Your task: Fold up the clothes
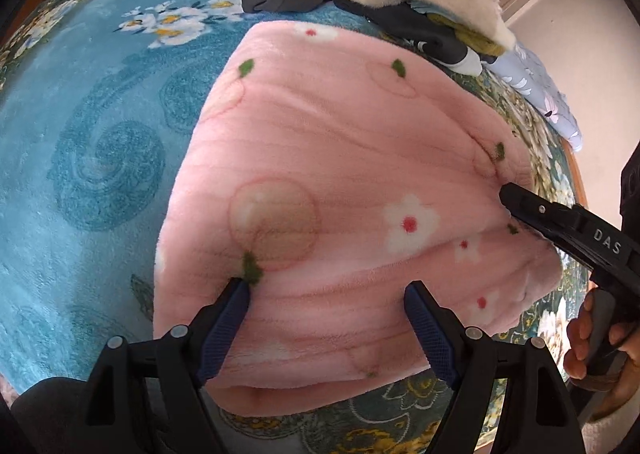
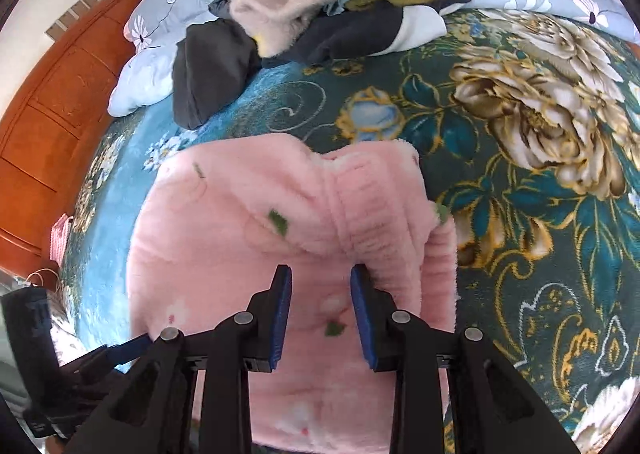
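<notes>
Now your left tongs (image 1: 326, 296) and right tongs (image 2: 320, 286) hover apart above the folded pink garment (image 1: 340, 174); beyond them waits the clothes pile (image 2: 320, 6).

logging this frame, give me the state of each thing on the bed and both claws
pink fleece garment: folded, flat on bed
left claw: open, over garment's near edge
right claw: open, at garment's ribbed edge
clothes pile: unfolded, heaped at far side
bed cover: spread under everything
</notes>
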`<state>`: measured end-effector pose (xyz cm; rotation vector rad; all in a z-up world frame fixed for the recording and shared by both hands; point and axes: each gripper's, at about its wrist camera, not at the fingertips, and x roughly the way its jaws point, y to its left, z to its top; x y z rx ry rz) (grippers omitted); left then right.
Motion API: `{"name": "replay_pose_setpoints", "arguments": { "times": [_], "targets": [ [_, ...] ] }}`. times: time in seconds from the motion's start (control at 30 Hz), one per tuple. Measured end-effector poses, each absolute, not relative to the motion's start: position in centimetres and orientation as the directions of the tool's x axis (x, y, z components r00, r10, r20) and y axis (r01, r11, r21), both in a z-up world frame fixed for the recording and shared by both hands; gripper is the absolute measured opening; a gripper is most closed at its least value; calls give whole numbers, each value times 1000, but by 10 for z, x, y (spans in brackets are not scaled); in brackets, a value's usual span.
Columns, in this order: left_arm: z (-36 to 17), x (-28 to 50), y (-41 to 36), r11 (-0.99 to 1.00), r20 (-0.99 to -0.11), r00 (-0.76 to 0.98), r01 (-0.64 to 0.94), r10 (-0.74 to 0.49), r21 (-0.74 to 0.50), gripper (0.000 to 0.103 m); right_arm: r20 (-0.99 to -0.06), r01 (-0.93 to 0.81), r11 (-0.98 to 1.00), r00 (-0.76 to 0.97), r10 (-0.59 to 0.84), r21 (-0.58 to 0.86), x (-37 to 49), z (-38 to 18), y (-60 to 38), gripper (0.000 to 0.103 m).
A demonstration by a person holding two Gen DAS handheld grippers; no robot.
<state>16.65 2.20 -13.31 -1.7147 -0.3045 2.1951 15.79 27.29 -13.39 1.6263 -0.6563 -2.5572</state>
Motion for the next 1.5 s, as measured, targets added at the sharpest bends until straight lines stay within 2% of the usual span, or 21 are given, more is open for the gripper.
{"name": "replay_pose_setpoints", "arguments": {
  "times": [0.1, 0.17, 0.23, 0.37, 0.47, 0.6, 0.63, 0.7, 0.77, 0.83, 0.87, 0.97, 1.03, 1.13, 1.33, 1.5],
  "targets": [
    [-127, 170, 7, -884, -849, -249, -95, 467, -459, 83, -830, -158, -902, -480, -286, 402, 179, -118, 269, 32],
    [-124, 172, -1, -860, -821, -264, -74, 506, -505, 83, -813, -134, -902, -502, -296, 411, 196, -110, 264, 38],
    [-127, 172, 1, -862, -830, -242, -67, 502, -502, 83, -820, -137, -909, -499, -281, 394, 210, -113, 261, 42],
    [-137, 171, 16, -898, -879, -181, -90, 440, -431, 83, -859, -182, -913, -444, -255, 365, 224, -141, 258, 43],
    [-134, 173, 21, -908, -890, -184, -116, 417, -401, 83, -861, -188, -915, -447, -245, 358, 222, -139, 255, 43],
    [-116, 173, 3, -854, -823, -231, -92, 519, -513, 83, -824, -192, -889, -495, -277, 415, 224, -123, 266, 44],
    [-108, 171, -3, -838, -803, -247, -95, 542, -537, 83, -807, -196, -878, -515, -288, 438, 226, -118, 272, 45],
    [-95, 162, -11, -853, -806, -286, -110, 518, -510, 83, -776, -207, -853, -554, -300, 478, 231, -109, 283, 55],
    [-91, 148, -24, -877, -825, -304, -101, 476, -469, 83, -776, -256, -834, -563, -283, 490, 234, -112, 298, 57],
    [-101, 135, -44, -885, -846, -275, -52, 457, -462, 83, -789, -297, -810, -538, -296, 506, 233, -124, 312, 61],
    [-113, 128, -51, -888, -861, -240, -14, 449, -460, 83, -789, -307, -795, -527, -317, 524, 232, -133, 317, 67],
    [-148, 117, -66, -885, -884, -150, 84, 443, -458, 83, -782, -346, -739, -493, -380, 578, 228, -159, 327, 68],
    [-163, 113, -71, -835, -847, -108, 142, 521, -532, 83, -767, -362, -705, -492, -411, 610, 225, -172, 331, 68],
    [-170, 103, -68, -807, -817, -113, 130, 565, -576, 86, -733, -370, -654, -508, -452, 659, 217, -185, 332, 80],
    [-194, 90, -69, -769, -794, -102, 202, 599, -606, 90, -720, -400, -611, -506, -474, 683, 206, -193, 332, 80],
    [-188, 92, -54, -821, -832, -91, 134, 547, -554, 92, -716, -427, -581, -502, -485, 693, 198, -198, 333, 83]
  ]
}}
